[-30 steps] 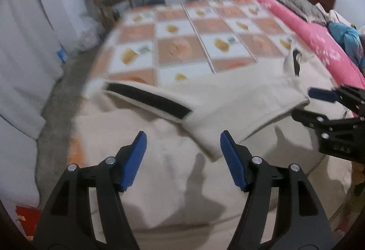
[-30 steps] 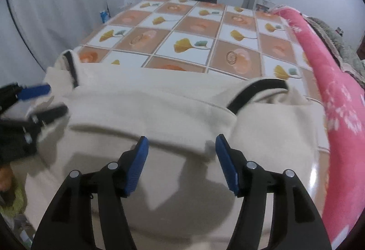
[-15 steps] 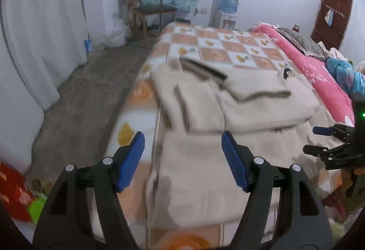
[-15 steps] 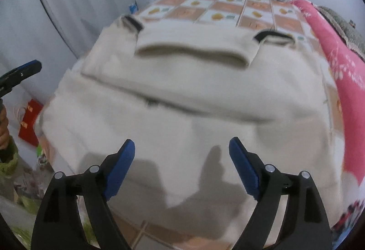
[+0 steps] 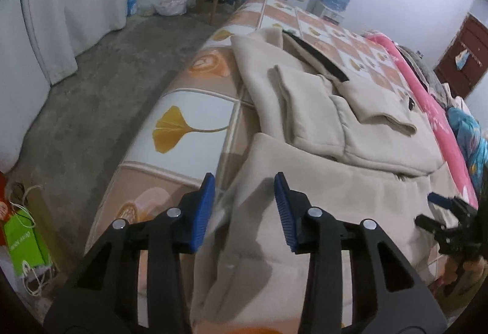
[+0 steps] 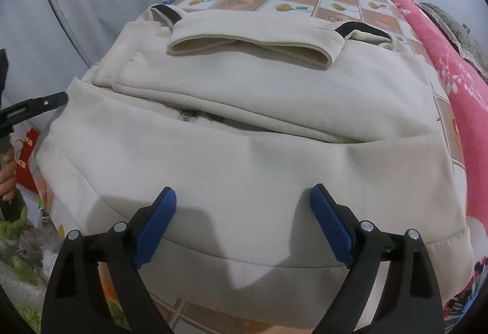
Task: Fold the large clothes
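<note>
**Both tongs came down to the near hem of the cream top**

Since the earlier frame, our two tongs had slid back from the middle of the cream top to its near edge. The folded sleeves, which were close under us before, now lay further up the bed.

The top lay flat on the tiled bed cover, and its wide side ran from left to right in front of us. Its sleeves were already folded across the chest. Its bottom hem hung just over the near edge of the bed, right under the tongs. We thought the next move was to lift this hem and carry it up toward the collar, so the hem needed a hold at both ends.

Our left tongs were over the left corner of the hem. Part of the bare bed cover showed under the left finger, and cloth showed under the right one. The jaws were closing, with the edge of the cloth between them, but the pads did not press on it yet.

Our right tongs pointed at the middle of the hem, not at its right corner. Their jaws were opening wide, and they held nothing. The cloth lay below them, and we could not tell if the tips touched it.

The left tongs looked nearer to a good hold. We judged that the right tongs needed to go further right to reach their own corner.
</note>
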A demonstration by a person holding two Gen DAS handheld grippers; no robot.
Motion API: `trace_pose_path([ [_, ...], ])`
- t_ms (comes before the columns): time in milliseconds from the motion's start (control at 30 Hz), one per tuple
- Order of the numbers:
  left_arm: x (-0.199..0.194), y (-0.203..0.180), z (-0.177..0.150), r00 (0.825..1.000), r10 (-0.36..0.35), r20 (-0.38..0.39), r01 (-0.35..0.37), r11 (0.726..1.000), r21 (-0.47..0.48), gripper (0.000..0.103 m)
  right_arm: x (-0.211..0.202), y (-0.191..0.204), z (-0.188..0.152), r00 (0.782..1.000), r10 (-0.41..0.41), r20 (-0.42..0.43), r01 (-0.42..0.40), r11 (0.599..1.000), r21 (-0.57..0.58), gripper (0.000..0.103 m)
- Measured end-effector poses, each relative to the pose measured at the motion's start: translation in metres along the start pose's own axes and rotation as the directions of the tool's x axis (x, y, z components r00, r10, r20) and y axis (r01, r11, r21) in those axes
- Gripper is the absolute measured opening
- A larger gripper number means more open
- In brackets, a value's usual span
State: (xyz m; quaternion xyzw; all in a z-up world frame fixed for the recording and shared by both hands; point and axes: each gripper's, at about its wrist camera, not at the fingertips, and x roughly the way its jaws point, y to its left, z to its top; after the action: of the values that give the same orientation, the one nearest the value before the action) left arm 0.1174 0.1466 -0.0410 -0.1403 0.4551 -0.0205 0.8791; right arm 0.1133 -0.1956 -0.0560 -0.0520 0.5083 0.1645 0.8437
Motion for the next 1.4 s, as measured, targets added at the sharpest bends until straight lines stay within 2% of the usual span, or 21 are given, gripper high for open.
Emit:
trace_pose_path([
  [133, 0.002, 0.004, 0.005, 0.992, -0.122, 0.011, 0.123, 0.991, -0.045, 0.037, 0.001, 0.0, 0.001, 1.0, -0.002, -0.003, 0.002, 1.0, -0.001, 0.088],
  [300, -0.024, -0.013, 0.001, 0.97, -0.229, 0.086, 0.226, 0.973, 0.044, 0.037, 0.001, 0.001, 0.001, 1.0, -0.005, -0.007, 0.005, 1.0, 0.003, 0.088],
  [367, -0.026, -0.016, 0.0, 0.962, -0.259, 0.087, 0.254, 0.965, 0.064, 0.037, 0.001, 0.001, 0.002, 1.0, -0.006, -0.009, 0.007, 1.0, 0.005, 0.088],
  [500, -0.008, -0.013, 0.003, 0.971, -0.235, 0.046, 0.233, 0.972, 0.039, 0.037, 0.002, 0.002, 0.002, 1.0, -0.007, -0.011, 0.007, 1.0, 0.003, 0.089],
  [567, 0.002, -0.005, 0.006, 0.978, -0.205, 0.03, 0.205, 0.979, -0.003, 0.037, 0.002, 0.001, 0.002, 1.0, -0.007, -0.013, 0.007, 1.0, 0.004, 0.089],
  [667, 0.013, 0.006, 0.011, 0.977, -0.211, 0.021, 0.212, 0.975, -0.074, 0.037, 0.002, 0.001, 0.002, 1.0, -0.008, -0.013, 0.008, 1.0, 0.004, 0.089],
  [733, 0.007, 0.001, 0.012, 0.967, -0.251, 0.036, 0.252, 0.966, -0.054, 0.037, 0.002, 0.001, 0.003, 1.0, -0.007, -0.013, 0.007, 1.0, 0.004, 0.089],
  [833, -0.012, -0.016, 0.007, 0.949, -0.31, 0.062, 0.307, 0.95, 0.055, 0.037, 0.002, 0.001, 0.002, 1.0, -0.008, -0.012, 0.008, 1.0, 0.003, 0.089],
  [900, -0.012, -0.028, 0.003, 0.961, -0.272, 0.043, 0.265, 0.957, 0.115, 0.039, 0.002, 0.001, 0.002, 1.0, -0.007, -0.009, 0.007, 1.0, 0.003, 0.09],
  [933, -0.008, -0.031, 0.002, 0.977, -0.213, 0.029, 0.208, 0.969, 0.131, 0.039, 0.002, 0.001, 0.002, 1.0, -0.006, -0.006, 0.006, 1.0, 0.003, 0.09],
  [1000, 0.002, -0.036, 0.001, 0.995, -0.096, 0.004, 0.094, 0.984, 0.15, 0.037, 0.003, 0.001, 0.002, 1.0, -0.006, -0.005, 0.006, 1.0, 0.004, 0.09],
  [1067, 0.005, -0.039, 0.0, 0.999, -0.036, 0.008, 0.034, 0.987, 0.16, 0.034, 0.003, 0.0, 0.002, 1.0, -0.005, -0.006, 0.006, 1.0, 0.004, 0.09],
  [1133, 0.005, -0.045, 0.0, 1.0, 0.017, 0.016, -0.02, 0.983, 0.183, 0.025, 0.002, -0.001, 0.002, 1.0, -0.002, -0.005, 0.002, 1.0, 0.008, 0.09],
  [1233, 0.007, -0.058, -0.003, 0.991, 0.127, 0.033, -0.131, 0.959, 0.253, 0.016, -0.002, -0.005, 0.001, 1.0, 0.016, -0.002, -0.016, 0.999, 0.032, 0.09],
  [1300, 0.007, -0.068, -0.006, 0.981, 0.186, 0.051, -0.193, 0.933, 0.303, 0.015, -0.009, -0.012, -0.001, 0.999, 0.033, 0.011, -0.034, 0.997, 0.064, 0.09],
  [1400, 0.008, -0.077, -0.01, 0.964, 0.256, 0.074, -0.265, 0.894, 0.36, 0.013, -0.033, -0.04, -0.006, 0.996, 0.057, 0.075, -0.068, 0.987, 0.145, 0.09],
])
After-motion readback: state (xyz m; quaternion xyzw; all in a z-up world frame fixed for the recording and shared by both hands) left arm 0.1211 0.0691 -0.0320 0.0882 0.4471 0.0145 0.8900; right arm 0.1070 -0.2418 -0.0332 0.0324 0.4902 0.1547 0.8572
